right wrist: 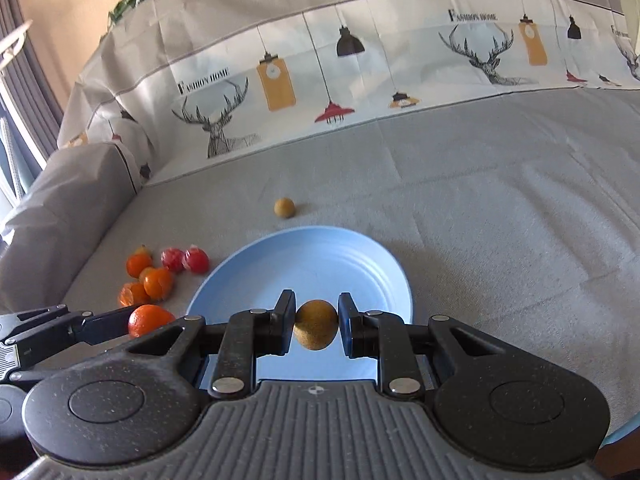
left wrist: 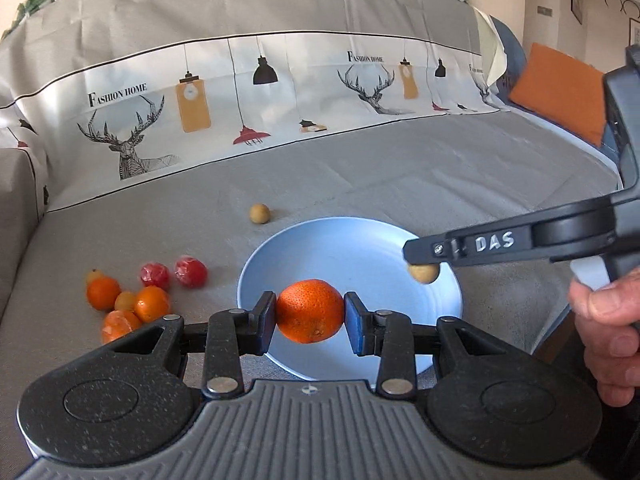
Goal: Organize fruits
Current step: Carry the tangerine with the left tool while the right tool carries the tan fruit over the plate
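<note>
Over the near rim of the blue plate, the left tool tilts downward, its pads clamped on either side of an orange. Right of it, the right tool slants down over the same plate, held by a hand, its narrow jaws pinching a small brown fruit. Beyond the tools, another brown fruit lies on the grey sofa cover; left of them sits a cluster of oranges and red fruits.
</note>
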`<state>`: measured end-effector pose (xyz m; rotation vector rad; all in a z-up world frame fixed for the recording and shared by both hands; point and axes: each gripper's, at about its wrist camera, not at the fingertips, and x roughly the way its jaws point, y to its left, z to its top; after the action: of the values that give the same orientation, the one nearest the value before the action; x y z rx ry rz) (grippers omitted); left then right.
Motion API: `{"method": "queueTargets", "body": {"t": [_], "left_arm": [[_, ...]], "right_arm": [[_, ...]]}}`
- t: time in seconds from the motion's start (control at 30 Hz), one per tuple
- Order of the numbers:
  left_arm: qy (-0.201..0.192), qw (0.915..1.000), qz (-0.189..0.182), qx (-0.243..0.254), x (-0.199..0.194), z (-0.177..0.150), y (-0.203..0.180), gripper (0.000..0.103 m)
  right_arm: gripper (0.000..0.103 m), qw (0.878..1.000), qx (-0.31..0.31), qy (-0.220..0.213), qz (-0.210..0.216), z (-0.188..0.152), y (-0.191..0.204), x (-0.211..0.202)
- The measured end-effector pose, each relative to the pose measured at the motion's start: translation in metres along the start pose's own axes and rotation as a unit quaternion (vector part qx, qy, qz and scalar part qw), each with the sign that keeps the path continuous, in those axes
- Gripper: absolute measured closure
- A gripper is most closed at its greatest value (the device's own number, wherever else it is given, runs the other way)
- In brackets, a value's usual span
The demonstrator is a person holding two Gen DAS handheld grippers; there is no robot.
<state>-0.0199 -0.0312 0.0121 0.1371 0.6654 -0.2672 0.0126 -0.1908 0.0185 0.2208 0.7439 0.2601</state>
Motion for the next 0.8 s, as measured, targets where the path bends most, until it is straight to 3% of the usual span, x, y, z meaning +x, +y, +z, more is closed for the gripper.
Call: {"method": "queueTargets", "body": {"t": [0.23,0.8], "left_arm": [[0.001,0.9998,-0.004,-0.021,0.006,0.003,0.006,0.063],[0.003,0.9999,-0.006,-0.011,0.012,0.003,0.0,0.063]], "right_arm": [[0.079,1.0,-0.013,0.011,-0.008,-0.001,0.003,0.012],[0.079,0.999,-0.04,0.017,-0.01,-0.002,0.008,0.021]]}}
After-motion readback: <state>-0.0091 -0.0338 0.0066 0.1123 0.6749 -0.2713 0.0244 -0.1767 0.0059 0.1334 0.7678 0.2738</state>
